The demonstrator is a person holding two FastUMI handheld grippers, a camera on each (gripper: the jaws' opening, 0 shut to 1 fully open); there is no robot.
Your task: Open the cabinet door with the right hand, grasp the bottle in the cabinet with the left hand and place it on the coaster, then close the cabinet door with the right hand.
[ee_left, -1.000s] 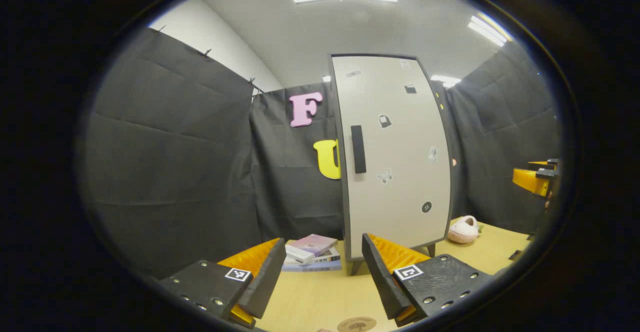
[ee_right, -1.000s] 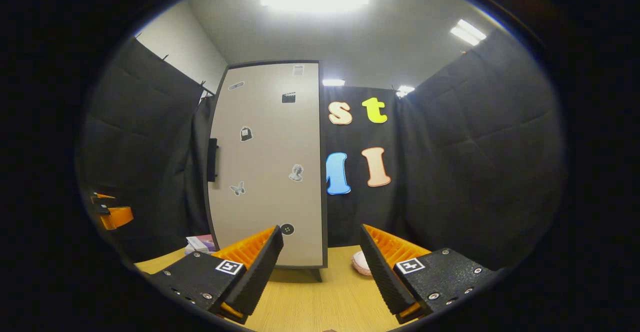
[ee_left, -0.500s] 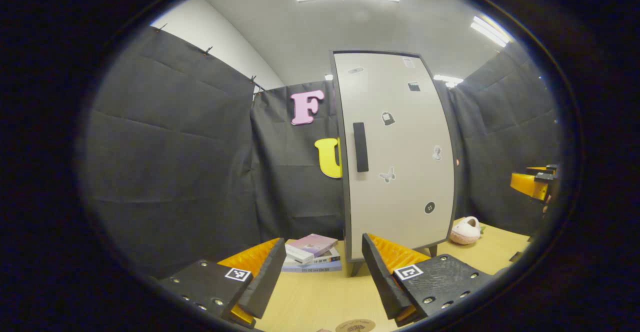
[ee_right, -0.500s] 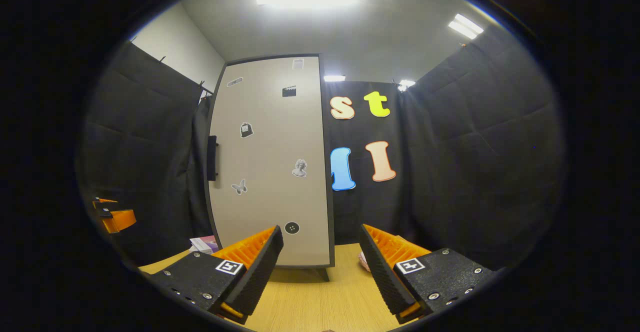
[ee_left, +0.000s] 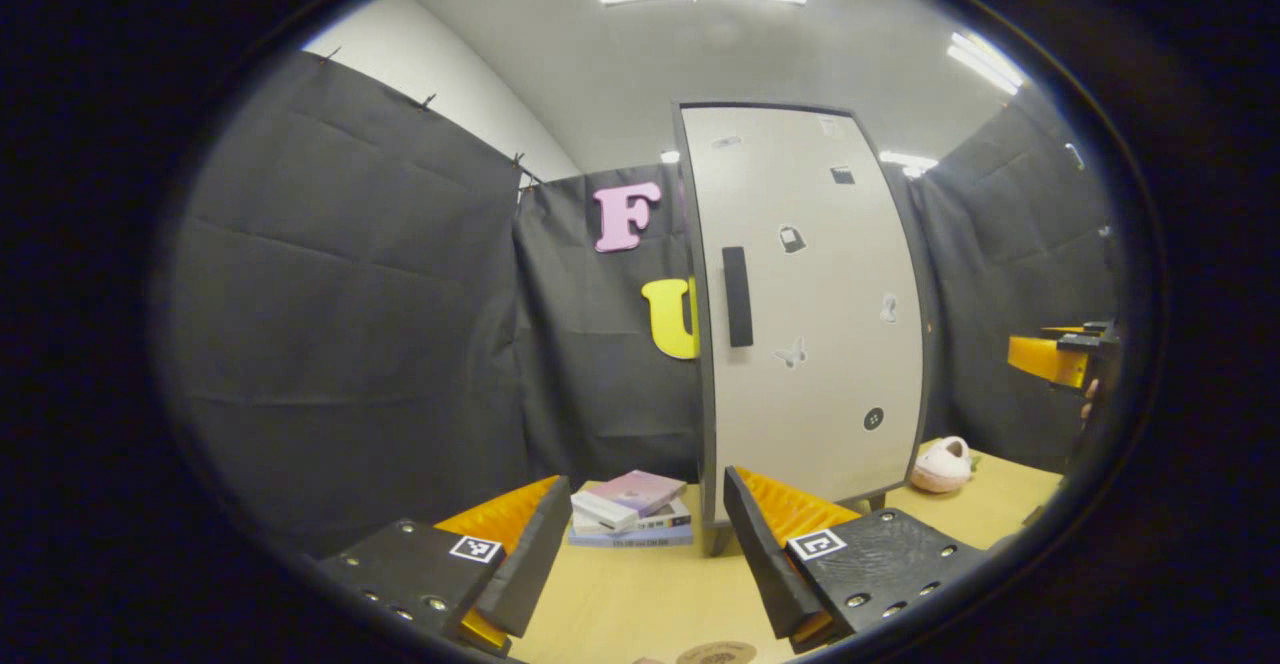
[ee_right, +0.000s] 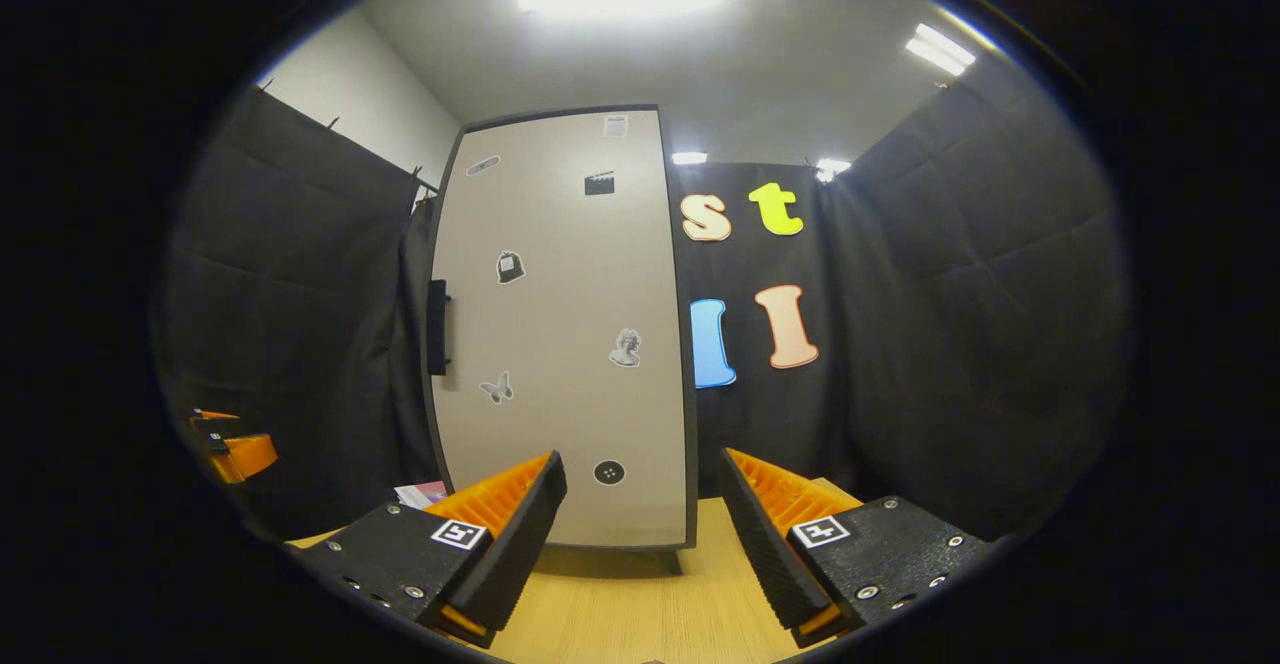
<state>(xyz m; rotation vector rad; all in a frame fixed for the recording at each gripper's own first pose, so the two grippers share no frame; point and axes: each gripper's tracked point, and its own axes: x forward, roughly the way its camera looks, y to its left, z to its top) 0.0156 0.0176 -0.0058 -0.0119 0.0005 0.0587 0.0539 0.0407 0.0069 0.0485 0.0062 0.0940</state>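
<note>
A tall pale cabinet (ee_left: pixel 815 314) with a dark frame stands on the wooden table, its door shut and dotted with small stickers. Its black vertical handle (ee_left: pixel 737 296) sits near the door's left edge; in the right gripper view the same cabinet (ee_right: pixel 565 344) and handle (ee_right: pixel 437 313) stand ahead and to the left. A round brown coaster (ee_left: pixel 716 653) lies on the table just in front of my left gripper (ee_left: pixel 645 556), which is open and holds nothing. My right gripper (ee_right: pixel 640 544) is also open and holds nothing, well short of the door. The bottle is hidden behind the door.
A stack of books (ee_left: pixel 630 509) lies left of the cabinet's foot. A pink slipper-like object (ee_left: pixel 942 464) rests on the table to its right. Black cloth walls close in all round. The other gripper (ee_left: pixel 1050 359) hovers at the far right of the left gripper view.
Both views have swung a little to the left, so the cabinet sits further right in each. The right gripper has come slightly closer to the door. Both grippers stay open.
</note>
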